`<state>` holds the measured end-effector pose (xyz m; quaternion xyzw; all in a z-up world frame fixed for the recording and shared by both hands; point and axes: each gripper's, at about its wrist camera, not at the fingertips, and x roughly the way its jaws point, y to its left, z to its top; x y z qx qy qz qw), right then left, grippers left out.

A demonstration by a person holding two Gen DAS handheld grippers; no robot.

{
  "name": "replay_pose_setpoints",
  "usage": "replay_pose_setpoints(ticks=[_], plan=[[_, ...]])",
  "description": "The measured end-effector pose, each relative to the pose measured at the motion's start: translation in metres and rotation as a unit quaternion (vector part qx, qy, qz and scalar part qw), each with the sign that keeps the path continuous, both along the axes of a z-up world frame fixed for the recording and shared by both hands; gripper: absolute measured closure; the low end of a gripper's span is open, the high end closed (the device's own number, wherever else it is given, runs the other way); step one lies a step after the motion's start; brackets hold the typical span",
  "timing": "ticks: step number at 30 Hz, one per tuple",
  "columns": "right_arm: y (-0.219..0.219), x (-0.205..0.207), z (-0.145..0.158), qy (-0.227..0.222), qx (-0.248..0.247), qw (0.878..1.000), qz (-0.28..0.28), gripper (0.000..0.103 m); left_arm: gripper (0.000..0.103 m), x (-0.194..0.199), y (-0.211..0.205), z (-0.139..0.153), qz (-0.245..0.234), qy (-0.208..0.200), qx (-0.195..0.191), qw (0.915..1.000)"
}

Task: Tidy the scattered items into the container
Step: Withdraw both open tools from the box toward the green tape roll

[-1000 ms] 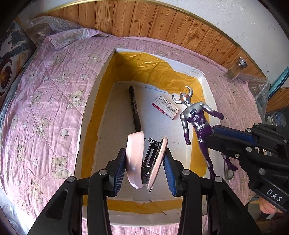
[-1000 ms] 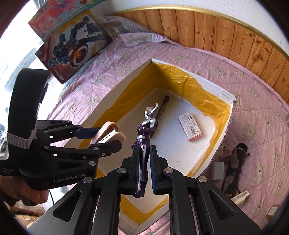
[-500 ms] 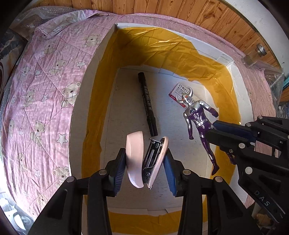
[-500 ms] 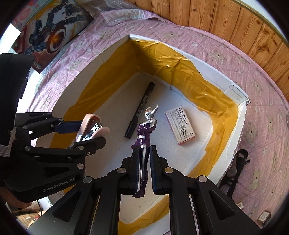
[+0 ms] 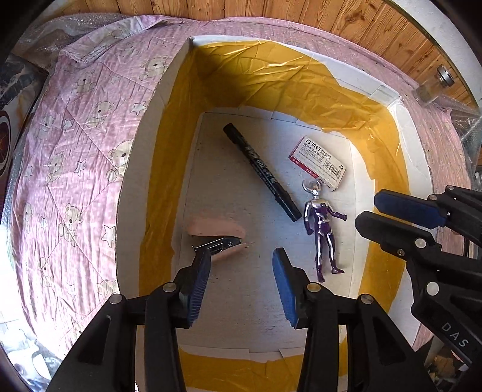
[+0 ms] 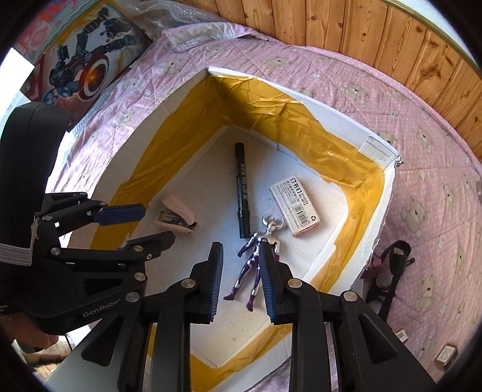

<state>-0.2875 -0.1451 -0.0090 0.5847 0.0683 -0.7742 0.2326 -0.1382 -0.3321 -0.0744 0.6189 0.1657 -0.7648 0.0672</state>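
Note:
A white box (image 5: 132,169) (image 6: 346,120) lined with yellow tape sits on a pink quilt. On its floor lie a pink stapler (image 5: 215,233) (image 6: 177,215), a black marker (image 5: 262,172) (image 6: 242,188), a staples packet (image 5: 319,162) (image 6: 296,208) and a silver-purple figure (image 5: 322,232) (image 6: 256,265). My left gripper (image 5: 241,259) (image 6: 141,223) hangs open just above the stapler, holding nothing. Over the figure's legs my right gripper (image 6: 241,256) (image 5: 379,208) is open too, with the figure lying flat below it.
The quilt (image 5: 75,135) (image 6: 436,181) with bear prints surrounds the box. Wooden wall panels (image 6: 361,27) rise behind. A toy box with robot art (image 6: 84,60) lies at the far left, a glass jar (image 5: 430,87) at the far right, and black objects (image 6: 391,271) beside the box's right wall.
Both grippers have opened inside the box. The stapler dropped from the left one onto the floor, and the figure fell flat from the right one.

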Motion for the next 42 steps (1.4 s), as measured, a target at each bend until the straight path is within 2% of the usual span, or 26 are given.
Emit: replay_pose_setpoints(ticks=[9,26,37,42], plan=[[0.01,0.025,0.014,0.006,-0.013,1.0,-0.001,0.071,0.058,0.016,0.012,0.02,-0.008,0.006,-0.019,0.9998],[0.031,0.078,0.036,0.026,-0.024,0.999,-0.003,0.07,0.058,0.05,0.051,0.045,-0.03,0.013,-0.039,0.9987],[0.058,0.136,0.047,0.078,-0.011,0.997,-0.02,0.068,0.058,0.078,0.094,0.067,-0.059,0.037,-0.049,0.9964],[0.076,0.163,0.052,0.1,-0.013,0.994,-0.039,0.067,0.058,0.093,0.121,0.078,-0.077,0.058,-0.064,0.9933]])
